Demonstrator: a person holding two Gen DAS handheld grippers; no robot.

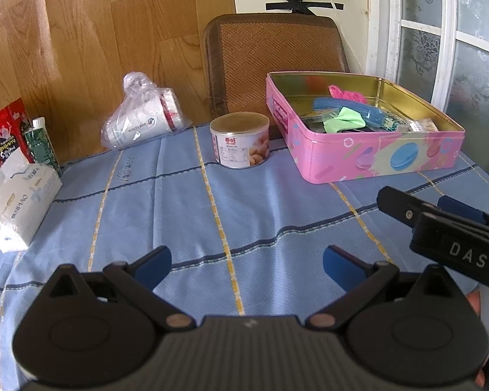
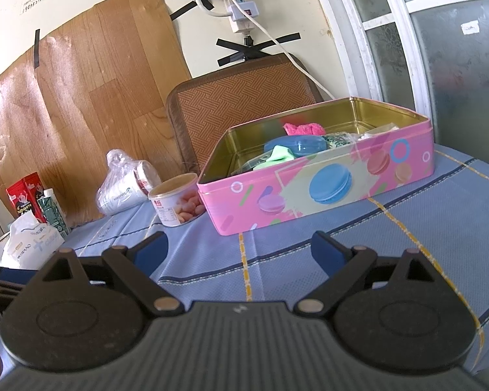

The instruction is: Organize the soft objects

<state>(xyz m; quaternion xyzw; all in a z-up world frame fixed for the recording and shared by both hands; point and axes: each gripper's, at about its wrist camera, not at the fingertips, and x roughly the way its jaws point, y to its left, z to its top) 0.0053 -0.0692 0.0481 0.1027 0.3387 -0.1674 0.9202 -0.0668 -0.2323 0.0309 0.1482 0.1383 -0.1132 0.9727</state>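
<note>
An open pink tin [image 1: 375, 159] with macaron prints stands at the back right of the blue cloth; it also shows in the right wrist view [image 2: 316, 189]. Inside lie a green cloth [image 1: 344, 119], a pink sponge-like piece [image 1: 347, 94], a blue case [image 1: 348, 106] and small packets. My left gripper [image 1: 246, 265] is open and empty, low over the cloth in front of the tin. My right gripper [image 2: 239, 254] is open and empty, near the tin's front left corner; it shows in the left wrist view [image 1: 440, 215] at the right.
A small food can [image 1: 240, 139] stands left of the tin. A plastic bag of paper cups [image 1: 143, 114] lies behind. A tissue pack [image 1: 22, 198], a red box [image 1: 6, 130] and a green carton [image 1: 44, 145] sit at the left. A woven chair back [image 1: 274, 58] stands behind the table.
</note>
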